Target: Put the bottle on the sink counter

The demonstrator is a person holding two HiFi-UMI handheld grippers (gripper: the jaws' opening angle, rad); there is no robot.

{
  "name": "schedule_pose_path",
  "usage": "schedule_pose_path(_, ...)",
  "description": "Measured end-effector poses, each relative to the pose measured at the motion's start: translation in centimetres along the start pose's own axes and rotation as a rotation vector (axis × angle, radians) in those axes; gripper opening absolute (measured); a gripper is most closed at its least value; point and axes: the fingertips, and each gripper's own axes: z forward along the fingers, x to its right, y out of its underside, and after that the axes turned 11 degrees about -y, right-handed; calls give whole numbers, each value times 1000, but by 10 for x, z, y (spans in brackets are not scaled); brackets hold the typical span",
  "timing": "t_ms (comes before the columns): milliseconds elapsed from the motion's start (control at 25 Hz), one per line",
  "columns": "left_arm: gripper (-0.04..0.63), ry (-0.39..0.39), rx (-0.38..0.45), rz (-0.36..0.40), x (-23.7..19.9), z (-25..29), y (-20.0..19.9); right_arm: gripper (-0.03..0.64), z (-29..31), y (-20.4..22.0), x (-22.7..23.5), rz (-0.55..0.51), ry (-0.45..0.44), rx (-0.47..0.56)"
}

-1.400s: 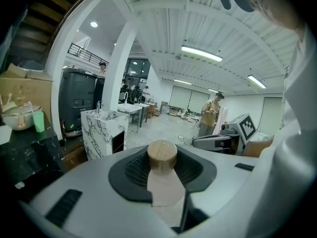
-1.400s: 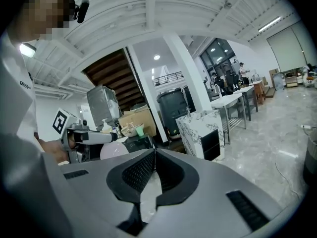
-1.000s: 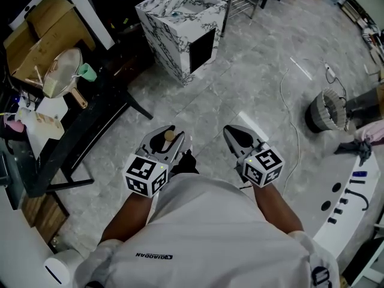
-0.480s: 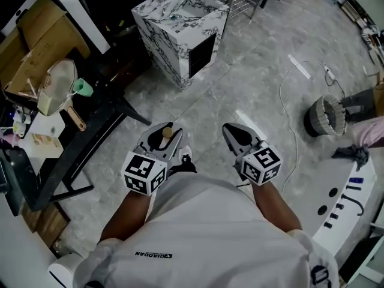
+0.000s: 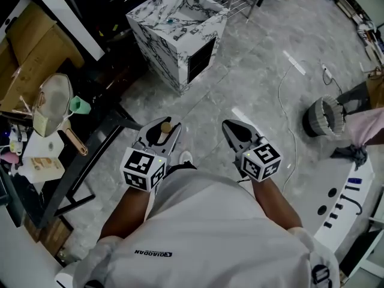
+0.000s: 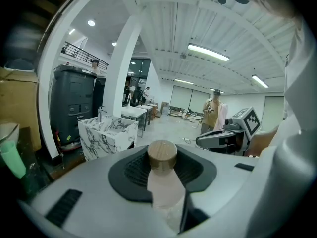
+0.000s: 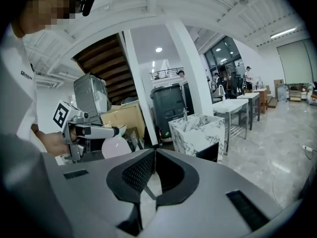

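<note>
left gripper clamps the bottle; right gripper — jaws together, empty

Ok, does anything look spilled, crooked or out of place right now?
Nothing is spilled or broken. The bottle is held, capped, in the left gripper. The only oddity is a loose white cable trailing across the floor.

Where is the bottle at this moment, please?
The bottle is gripped in the left tongs, low and left of centre in the head view, above the floor and short of the marble sink at the top.
</note>
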Motion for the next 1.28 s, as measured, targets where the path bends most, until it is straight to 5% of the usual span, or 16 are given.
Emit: schedule_pose_path(1280,133,56,-7,37,-66,49,-14,41,69,-30,31,-2,39,-10)
